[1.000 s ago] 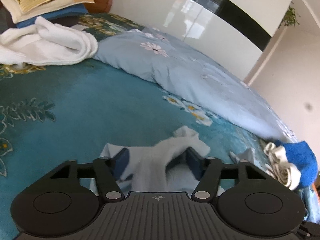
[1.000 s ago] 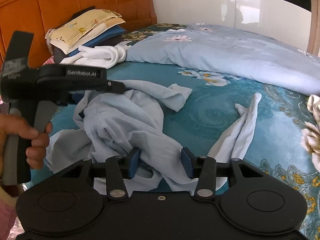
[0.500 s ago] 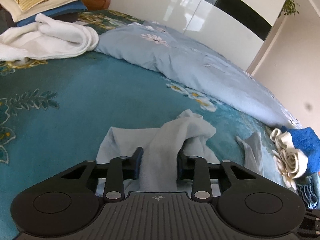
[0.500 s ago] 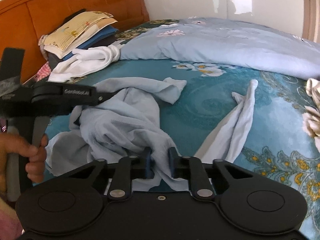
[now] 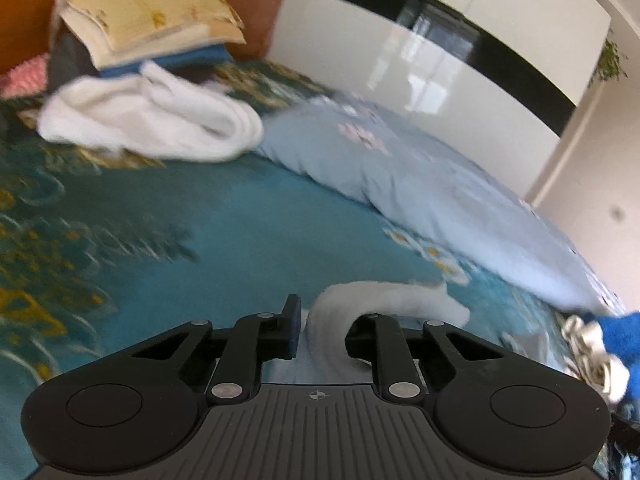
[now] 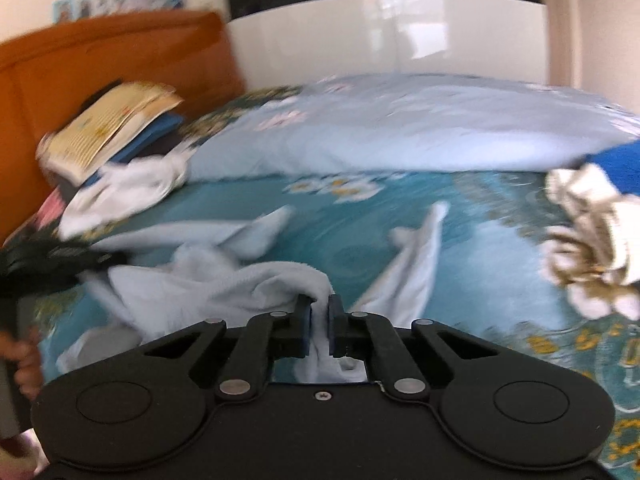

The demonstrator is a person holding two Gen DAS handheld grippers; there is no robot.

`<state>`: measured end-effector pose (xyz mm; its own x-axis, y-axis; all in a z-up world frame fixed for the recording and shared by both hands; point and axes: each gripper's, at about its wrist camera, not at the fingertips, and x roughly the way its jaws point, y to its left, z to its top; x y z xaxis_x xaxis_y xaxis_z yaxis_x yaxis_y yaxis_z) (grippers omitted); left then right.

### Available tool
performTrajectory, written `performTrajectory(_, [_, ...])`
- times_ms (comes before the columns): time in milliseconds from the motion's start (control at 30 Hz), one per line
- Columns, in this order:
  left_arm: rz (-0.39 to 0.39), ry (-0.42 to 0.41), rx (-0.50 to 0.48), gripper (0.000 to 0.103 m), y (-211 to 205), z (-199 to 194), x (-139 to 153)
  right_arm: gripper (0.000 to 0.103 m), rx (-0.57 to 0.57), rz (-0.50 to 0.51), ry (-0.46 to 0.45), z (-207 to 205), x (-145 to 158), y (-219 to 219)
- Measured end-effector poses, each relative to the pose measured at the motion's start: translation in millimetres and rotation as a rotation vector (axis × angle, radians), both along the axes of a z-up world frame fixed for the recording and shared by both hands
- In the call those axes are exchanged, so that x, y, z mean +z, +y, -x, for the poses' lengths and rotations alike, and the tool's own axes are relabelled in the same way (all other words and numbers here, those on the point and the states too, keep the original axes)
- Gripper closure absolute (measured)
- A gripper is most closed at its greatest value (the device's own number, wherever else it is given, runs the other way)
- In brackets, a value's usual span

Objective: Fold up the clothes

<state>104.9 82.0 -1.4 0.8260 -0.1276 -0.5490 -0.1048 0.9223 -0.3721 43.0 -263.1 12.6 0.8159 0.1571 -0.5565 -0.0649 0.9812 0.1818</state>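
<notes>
Left wrist view shows the headboard end of the bed [image 5: 224, 224] at upper left, where a stack of folded linens [image 5: 148, 24] sits with a white towel [image 5: 148, 124] slumped just in front of it. To the right a pale blue quilt [image 5: 432, 184] runs along the far edge of the bed. At the bottom centre the left gripper [image 5: 324, 330] has just been closing its jaws, and they now pinch a fold of the pale blue garment [image 5: 384, 300], which curls over the right jaw. A blue and white cloth bundle [image 5: 600, 344] lies at the right edge.

In the right wrist view a hand [image 6: 24, 360] at the far left holds the other gripper's handle above the crumpled garment [image 6: 192, 288]. The garment spreads over the near middle of the teal bed sheet [image 6: 480, 248], one strip reaching toward the quilt [image 6: 400, 128]. The right gripper [image 6: 319, 322] has just been closing too; its jaws stand narrow, clamped on a bunched edge of the garment. Both views are motion-blurred.
</notes>
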Motion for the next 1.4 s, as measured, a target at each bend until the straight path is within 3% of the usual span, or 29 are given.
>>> performTrajectory(267, [0.030,-0.045,0.109,0.088,39,9,16,0.097,-0.225,-0.060,-0.015,2,7,-75])
performTrajectory(633, [0.052,-0.085,0.248,0.088,92,30,23,0.098,-0.363,-0.084,0.012,14,-20,-115])
performTrajectory(867, [0.031,-0.022,0.254,0.088,97,44,5,0.098,-0.361,-0.066,0.028,22,-27,-117])
performTrajectory(1200, [0.034,0.113,0.255,0.086,101,64,-38,0.098,-0.370,-0.082,0.125,32,-53,-122])
performTrajectory(1400, [-0.013,0.139,0.240,0.086,96,63,-40,0.097,-0.357,-0.044,0.156,28,-57,-118])
